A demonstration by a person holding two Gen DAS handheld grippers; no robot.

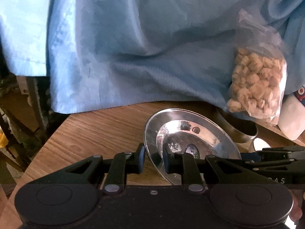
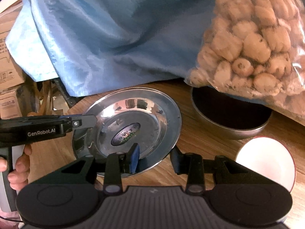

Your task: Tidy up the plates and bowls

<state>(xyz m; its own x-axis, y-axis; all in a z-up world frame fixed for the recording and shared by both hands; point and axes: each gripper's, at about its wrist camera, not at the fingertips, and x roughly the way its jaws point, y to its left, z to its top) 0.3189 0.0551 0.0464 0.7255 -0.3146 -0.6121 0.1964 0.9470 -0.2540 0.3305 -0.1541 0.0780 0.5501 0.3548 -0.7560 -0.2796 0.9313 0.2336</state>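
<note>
A shiny steel plate (image 1: 190,133) with an oval sticker in its middle is tilted above the wooden table (image 1: 91,131). My left gripper (image 1: 154,157) has its two fingers either side of the plate's left rim with a gap showing. In the right wrist view the same plate (image 2: 152,103) sits ahead, and my right gripper (image 2: 155,159) straddles its near rim, open. The left gripper (image 2: 83,123) reaches in from the left at the plate's rim. A steel bowl (image 2: 228,114) and a white bowl (image 2: 266,160) stand to the right.
A blue cloth (image 1: 133,47) hangs over the back of the table. A clear bag of beige lumps (image 2: 257,43) rests over the steel bowl's far side. Cardboard boxes (image 2: 9,72) stand off the table's left edge. A white container (image 1: 293,118) stands at the far right.
</note>
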